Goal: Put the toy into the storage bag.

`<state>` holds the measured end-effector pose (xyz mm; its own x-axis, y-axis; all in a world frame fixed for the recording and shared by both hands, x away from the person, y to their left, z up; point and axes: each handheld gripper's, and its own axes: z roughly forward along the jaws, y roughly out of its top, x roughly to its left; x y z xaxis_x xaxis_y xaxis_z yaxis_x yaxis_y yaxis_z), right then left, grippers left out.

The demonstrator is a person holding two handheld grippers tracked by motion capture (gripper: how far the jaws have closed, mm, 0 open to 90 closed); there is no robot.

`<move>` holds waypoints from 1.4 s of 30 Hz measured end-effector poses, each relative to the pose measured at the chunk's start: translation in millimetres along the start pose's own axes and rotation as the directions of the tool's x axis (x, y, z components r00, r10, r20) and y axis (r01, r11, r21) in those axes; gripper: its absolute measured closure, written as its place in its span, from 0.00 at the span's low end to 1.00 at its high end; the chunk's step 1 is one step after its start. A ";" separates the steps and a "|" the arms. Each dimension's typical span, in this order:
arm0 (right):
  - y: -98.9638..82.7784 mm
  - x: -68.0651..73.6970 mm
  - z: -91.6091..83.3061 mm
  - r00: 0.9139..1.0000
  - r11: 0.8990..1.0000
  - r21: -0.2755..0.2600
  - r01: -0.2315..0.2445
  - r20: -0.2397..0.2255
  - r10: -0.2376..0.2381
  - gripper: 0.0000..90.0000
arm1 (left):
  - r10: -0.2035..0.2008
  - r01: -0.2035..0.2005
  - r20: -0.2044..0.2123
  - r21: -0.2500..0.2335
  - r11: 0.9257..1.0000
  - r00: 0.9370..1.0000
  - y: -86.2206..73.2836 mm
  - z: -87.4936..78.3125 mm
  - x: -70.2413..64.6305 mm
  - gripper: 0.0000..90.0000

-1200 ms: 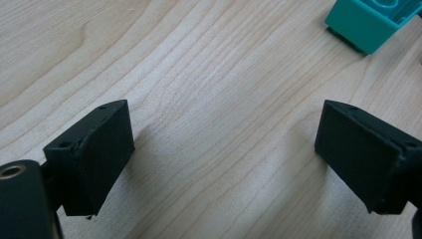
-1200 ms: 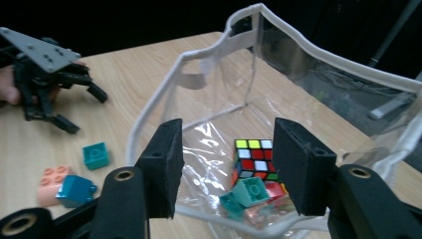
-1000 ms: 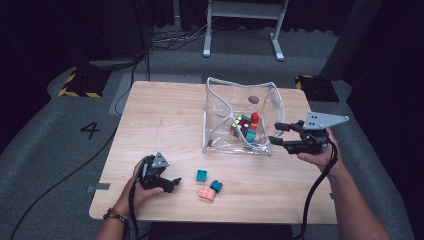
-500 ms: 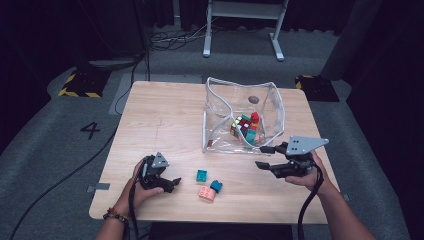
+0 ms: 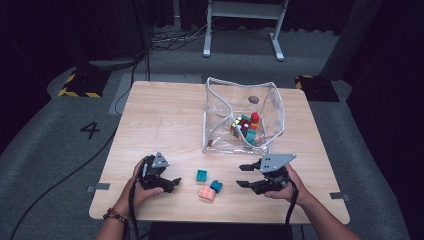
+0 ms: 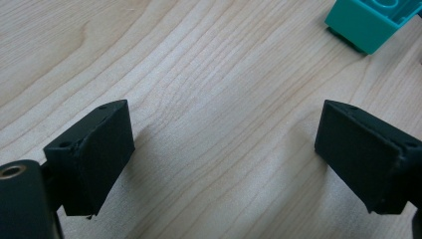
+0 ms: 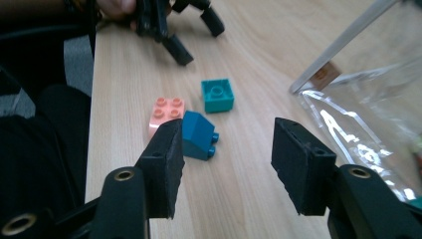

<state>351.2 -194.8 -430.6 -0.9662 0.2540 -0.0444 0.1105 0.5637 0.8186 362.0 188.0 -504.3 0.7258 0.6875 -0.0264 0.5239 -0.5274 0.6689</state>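
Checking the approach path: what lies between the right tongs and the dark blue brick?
Only bare wooden table. In the right gripper view, the open right tongs face the dark blue brick, with nothing between.

A black numeral "4" (image 5: 92,130) is marked on the grey carpeted floor (image 5: 45,150), left of the frame; no other legible text

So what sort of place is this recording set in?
Probably a recording studio or lab, not a home: a lone wooden table on grey carpet with a number 4 marked on it, black-and-yellow hazard tape on floor plates, and dark curtains around.
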 end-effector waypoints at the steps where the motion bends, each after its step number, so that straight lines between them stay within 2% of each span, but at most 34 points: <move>1: -1.4 1.0 5.5 1.000 1.000 0.007 -0.007 -0.012 0.007 0.52 | 0.000 0.000 0.000 0.000 1.000 1.000 0.0 0.0 0.0 0.10; 5: -7.4 2.6 28.4 0.999 0.999 0.051 0.011 -0.031 -0.009 0.52 | 0.000 0.000 0.000 0.000 1.000 1.000 0.0 0.0 0.0 0.10; 8: -9.8 4.7 42.2 0.999 0.997 0.076 0.001 -0.047 0.003 0.52 | 0.000 0.000 0.000 0.000 1.000 1.000 0.0 0.0 0.0 0.10; 10: -10.9 4.7 48.4 0.998 0.996 0.087 0.022 -0.059 -0.017 0.52 | 0.003 -0.003 -0.003 -0.001 1.000 1.000 0.1 -0.1 0.1 0.10; 14: -8.9 9.6 60.3 0.997 0.996 0.092 0.011 -0.082 -0.004 0.52 | 0.000 0.000 0.000 0.000 1.000 1.000 0.0 0.0 0.0 0.10; 16: -8.1 10.5 64.7 0.995 0.994 0.095 0.045 -0.095 -0.036 0.51 | 0.000 0.000 -0.001 -0.001 1.000 1.000 0.0 0.0 -0.1 0.10; 17: -7.7 12.1 66.7 0.995 0.993 0.110 0.046 -0.097 -0.035 0.51 | 0.000 0.000 0.000 0.000 1.000 1.000 0.0 0.0 0.0 0.10; 18: -7.3 14.7 68.4 0.995 0.993 0.121 0.012 -0.095 -0.001 0.52 | 0.000 0.000 0.000 0.000 1.000 1.000 0.0 -0.1 0.0 0.10; 21: -7.7 12.1 73.7 0.996 0.991 0.131 0.031 -0.089 -0.019 0.54 | 0.000 0.000 0.000 0.000 1.000 1.000 0.0 0.0 0.0 0.10; 24: -8.0 10.0 78.7 0.996 0.990 0.138 0.026 -0.084 -0.014 0.58 | 0.000 0.000 0.000 0.000 1.000 1.000 0.0 0.0 0.0 0.10; 29: -10.9 2.8 88.2 0.999 0.989 0.150 0.011 -0.046 -0.004 0.63 | 0.000 0.000 0.000 0.000 1.000 1.000 0.0 0.0 0.0 0.10; 36: -14.4 -3.7 93.5 0.999 0.990 0.140 -0.010 -0.040 0.016 0.63 | 0.000 0.000 0.000 0.000 1.000 1.000 0.0 0.0 0.0 0.10; 42: -16.0 -5.4 95.4 1.000 0.988 0.153 -0.005 -0.021 0.008 0.62 | 0.000 0.000 0.000 0.000 1.000 1.000 0.0 0.0 0.0 0.10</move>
<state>376.9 -130.1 -498.1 -0.9699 0.2423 -0.0259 0.1497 0.6761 0.7215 361.9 188.0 -504.3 0.7258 0.6874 -0.0262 0.5239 -0.5276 0.6687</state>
